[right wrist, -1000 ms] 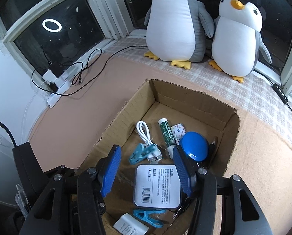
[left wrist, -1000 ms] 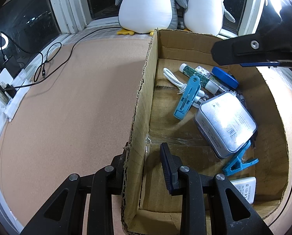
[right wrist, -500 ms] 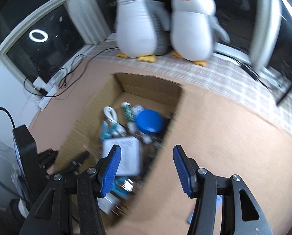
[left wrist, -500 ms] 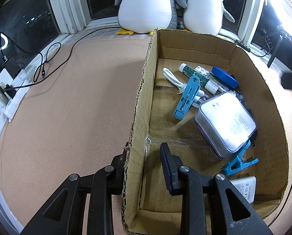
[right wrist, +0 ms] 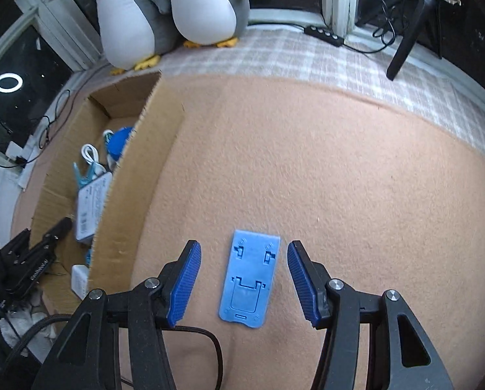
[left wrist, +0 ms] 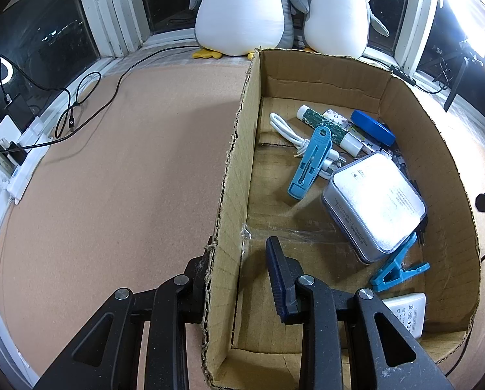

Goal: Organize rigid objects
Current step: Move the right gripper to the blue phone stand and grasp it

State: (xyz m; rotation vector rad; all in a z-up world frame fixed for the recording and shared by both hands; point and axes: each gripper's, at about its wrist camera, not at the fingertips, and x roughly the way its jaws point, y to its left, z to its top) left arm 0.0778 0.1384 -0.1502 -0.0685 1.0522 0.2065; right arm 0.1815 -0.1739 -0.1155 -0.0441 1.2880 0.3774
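A flat blue plastic phone stand (right wrist: 248, 278) lies on the tan felt surface. My right gripper (right wrist: 244, 279) is open, its blue fingers on either side of the stand, apart from it. A cardboard box (left wrist: 232, 175) holds a white tin (left wrist: 374, 201), blue clips (left wrist: 310, 162), a white cable (left wrist: 286, 130), a tube (left wrist: 328, 130), a blue lid (left wrist: 372, 126) and a white charger (left wrist: 405, 312). My left gripper (left wrist: 239, 276) straddles the box's left wall, one finger outside, one inside, with a gap on the inner side. The box also shows in the right wrist view (right wrist: 135, 175).
Two plush penguins (left wrist: 242, 9) stand at the window behind the box. Black cables and a power strip (left wrist: 24, 169) lie at the far left edge. A checked cloth (right wrist: 340, 65) and a black tripod leg (right wrist: 405, 35) are at the back right.
My right gripper has swung from above the box to the right, out over the felt, and now sits around the blue phone stand. The left gripper has not moved.
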